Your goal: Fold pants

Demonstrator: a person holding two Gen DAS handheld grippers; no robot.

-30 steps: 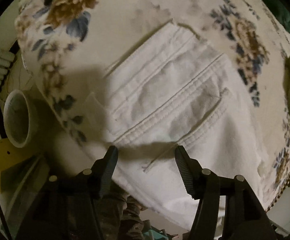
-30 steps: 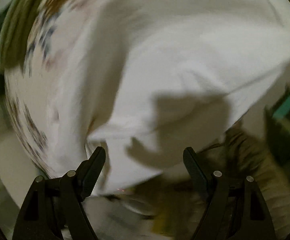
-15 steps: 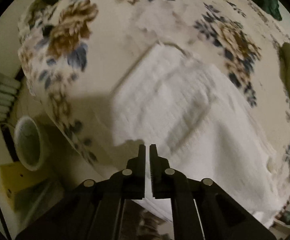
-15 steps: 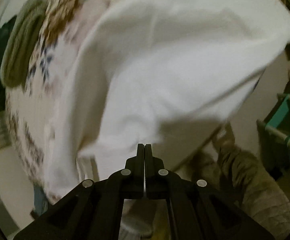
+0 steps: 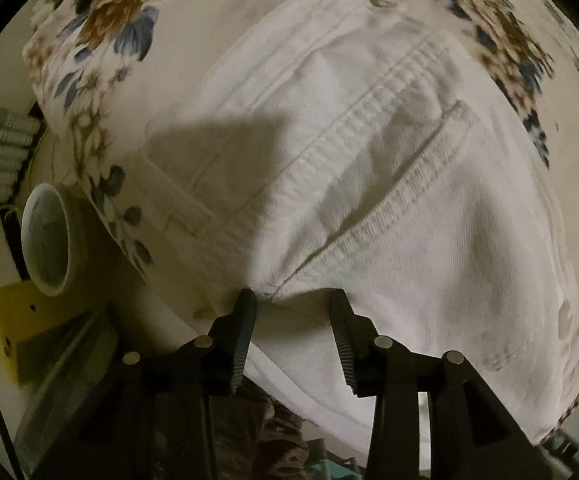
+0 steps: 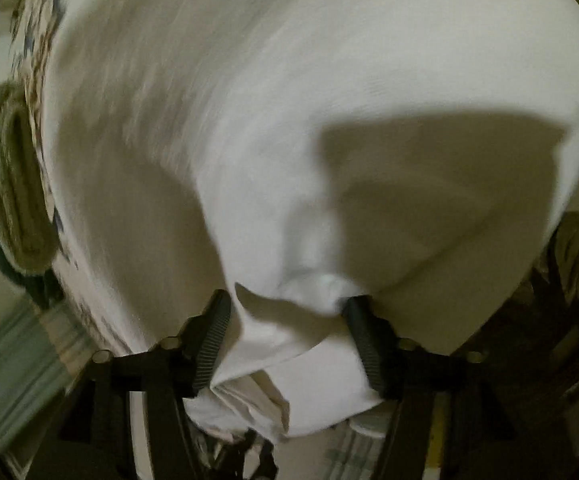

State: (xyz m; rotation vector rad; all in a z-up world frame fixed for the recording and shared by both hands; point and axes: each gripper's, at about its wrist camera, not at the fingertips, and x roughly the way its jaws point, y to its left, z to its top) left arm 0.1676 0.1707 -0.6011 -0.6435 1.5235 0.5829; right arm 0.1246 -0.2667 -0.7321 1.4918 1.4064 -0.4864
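White pants [image 5: 369, 160] lie on a table covered by a floral cloth [image 5: 101, 32], seams and a pocket showing. My left gripper [image 5: 291, 300] is open, its fingertips [image 5: 245, 308] at the near edge of the pants with fabric between the jaws. In the right wrist view the white pants [image 6: 289, 120] fill the frame, blurred. My right gripper [image 6: 287, 308] is open, and a bunched fold of the fabric sits between its fingers [image 6: 359, 320].
A white cup [image 5: 47, 240] and a yellow object [image 5: 5, 320] sit below the table's left edge. A folded olive-green towel [image 6: 13, 184] lies on the table, at the left in the right wrist view. Camouflage trousers [image 6: 577, 256] stand at the right.
Both grippers were shut half a second ago and are open now. Both have moved closer to the pants, with fabric now between the fingers.
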